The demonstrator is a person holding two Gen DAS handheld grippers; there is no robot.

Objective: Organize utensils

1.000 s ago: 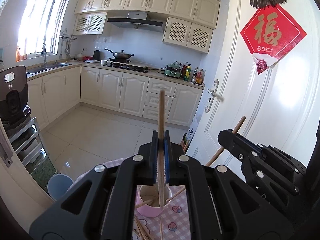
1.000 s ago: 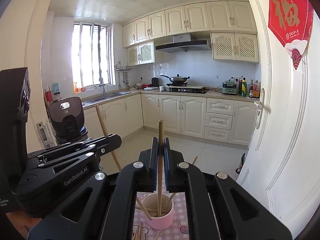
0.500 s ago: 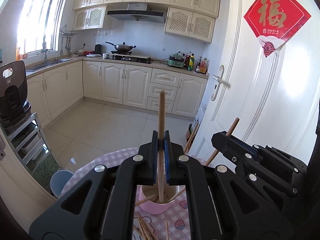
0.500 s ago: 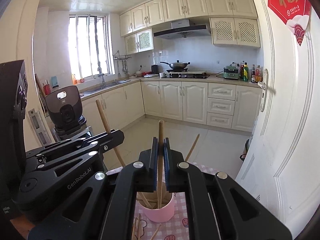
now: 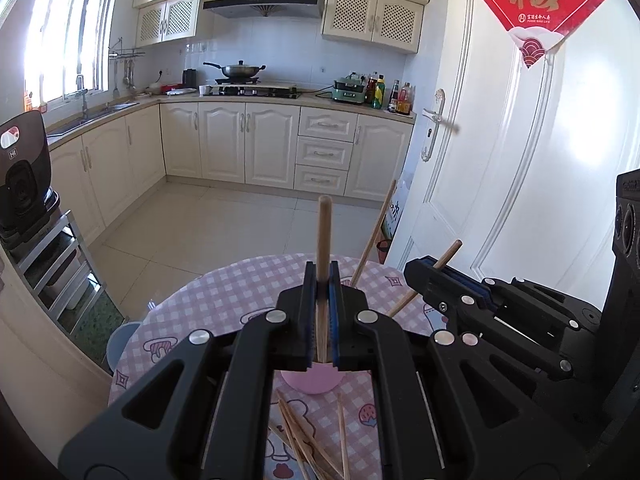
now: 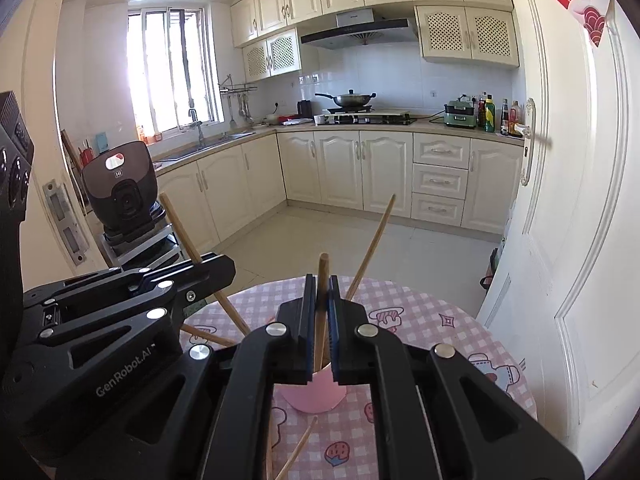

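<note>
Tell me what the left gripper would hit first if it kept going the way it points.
Probably the pink cup: it sits just past the left gripper, which is shut on a chopstick aimed into it. Depth is hard to judge.

A cup stands on the worktop with chopsticks in it — one leans right. Loose chopsticks lie on the worktop in front of the cup. The left tool and right tool sit side by side above the cup — each clamps an upright chopstick.
</note>
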